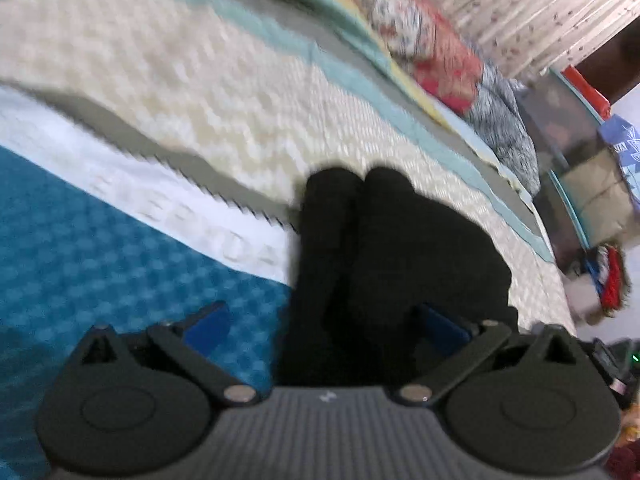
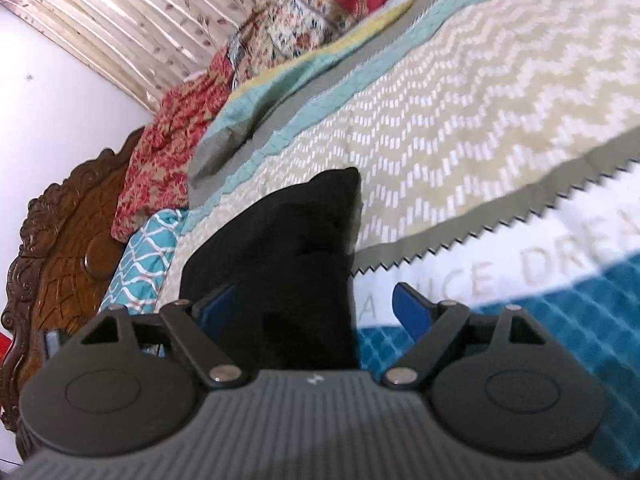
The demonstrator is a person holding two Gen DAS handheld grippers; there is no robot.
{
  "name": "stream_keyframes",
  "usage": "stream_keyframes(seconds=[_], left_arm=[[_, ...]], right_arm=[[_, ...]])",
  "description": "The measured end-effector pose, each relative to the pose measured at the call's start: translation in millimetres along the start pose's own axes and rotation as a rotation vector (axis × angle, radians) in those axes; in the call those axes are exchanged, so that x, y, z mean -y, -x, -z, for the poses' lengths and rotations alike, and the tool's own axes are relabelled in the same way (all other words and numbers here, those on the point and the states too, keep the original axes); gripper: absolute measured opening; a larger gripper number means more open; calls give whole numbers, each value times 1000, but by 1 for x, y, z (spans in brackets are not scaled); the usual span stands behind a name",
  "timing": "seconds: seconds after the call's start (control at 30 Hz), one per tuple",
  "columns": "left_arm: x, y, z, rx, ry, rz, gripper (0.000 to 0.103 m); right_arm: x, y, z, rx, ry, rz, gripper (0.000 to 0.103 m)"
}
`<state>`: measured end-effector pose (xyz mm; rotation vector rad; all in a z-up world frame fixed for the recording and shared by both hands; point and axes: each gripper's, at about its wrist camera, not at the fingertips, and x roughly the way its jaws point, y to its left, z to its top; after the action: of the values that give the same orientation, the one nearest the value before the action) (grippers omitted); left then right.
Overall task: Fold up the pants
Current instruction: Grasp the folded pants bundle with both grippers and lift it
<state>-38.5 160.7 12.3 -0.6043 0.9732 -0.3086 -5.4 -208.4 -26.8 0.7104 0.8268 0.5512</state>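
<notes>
Right wrist alone shows a carved headboard [image 2: 60, 248]; both claws [image 1: 326, 326] [image 2: 314, 306] spread around black pants [image 1: 380, 248] [image 2: 288, 248].

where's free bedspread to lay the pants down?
Free: cream zigzag quilt panel between the teal stripe and sawtooth grey edge; blue checked area. Crowded: floral pillows by the headboard. Black pants lie between both open claws.

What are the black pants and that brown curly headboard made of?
The black pants look like soft matte cloth, maybe knit or fleece: they slump in folds and show no shine. The brown headboard looks like carved, glossy varnished wood, with visible grain and scrolled edges.
</notes>
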Motion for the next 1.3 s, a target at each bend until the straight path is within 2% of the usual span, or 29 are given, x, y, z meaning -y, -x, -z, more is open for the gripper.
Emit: stream_keyframes(seconds=[0.07,0.1,0.13,0.17,0.2,0.23,0.3,0.33,0.4,0.53,0.67,0.77,0.87,0.97,1.03,1.07,1.13,1.17,1.2,1.27,1.3], left_arm=[[11,-11,5,-19,-46,60,102],[17,-20,8,-57,-61,111,88],[23,-26,11,-80,-56,115,81],[31,-28,12,-71,-72,78,76],[38,-27,10,-65,-87,61,62],[43,-23,4,-63,-75,64,54],[50,-13,-18,-43,-41,101,47],[57,-9,-29,-22,-57,115,45],[80,-9,-58,30,-139,121,45],[141,-28,-118,165,-373,65,45],[173,-69,-170,239,-464,51,46],[174,-117,-199,250,-484,10,46],[160,-168,-206,223,-468,-58,46],[137,-212,-204,164,-416,-121,46],[126,-218,-199,210,-421,-131,55],[125,-218,-197,222,-416,-127,56],[126,-217,-195,213,-399,-154,66],[129,-217,-195,208,-404,-185,72],[132,-214,-194,202,-409,-208,73],[143,-206,-193,196,-407,-240,74],[149,-203,-195,193,-410,-268,77]], right_arm=[[-3,-25,3,-68,9,-2,85],[-8,-35,7,-90,31,-16,70],[-15,-46,10,-129,45,-34,58],[-22,-55,13,-150,56,-16,52],[-28,-58,13,-150,77,-6,45],[-34,-57,8,-149,94,-17,42],[-46,-45,-7,-109,134,-83,31],[-54,-37,-20,-68,165,-121,30],[-71,-29,-44,5,237,-137,30],[-97,-32,-103,159,381,-117,30],[-94,-56,-160,294,458,-43,30],[-73,-82,-184,340,491,52,30],[-48,-117,-195,316,489,130,30],[-15,-152,-199,245,426,185,30],[-4,-162,-200,236,393,211,31],[-1,-162,-200,236,368,208,33],[6,-164,-207,214,278,202,40],[8,-166,-208,199,242,222,48],[8,-164,-208,191,209,240,52],[8,-153,-203,190,159,243,52],[6,-146,-200,198,149,255,56]])
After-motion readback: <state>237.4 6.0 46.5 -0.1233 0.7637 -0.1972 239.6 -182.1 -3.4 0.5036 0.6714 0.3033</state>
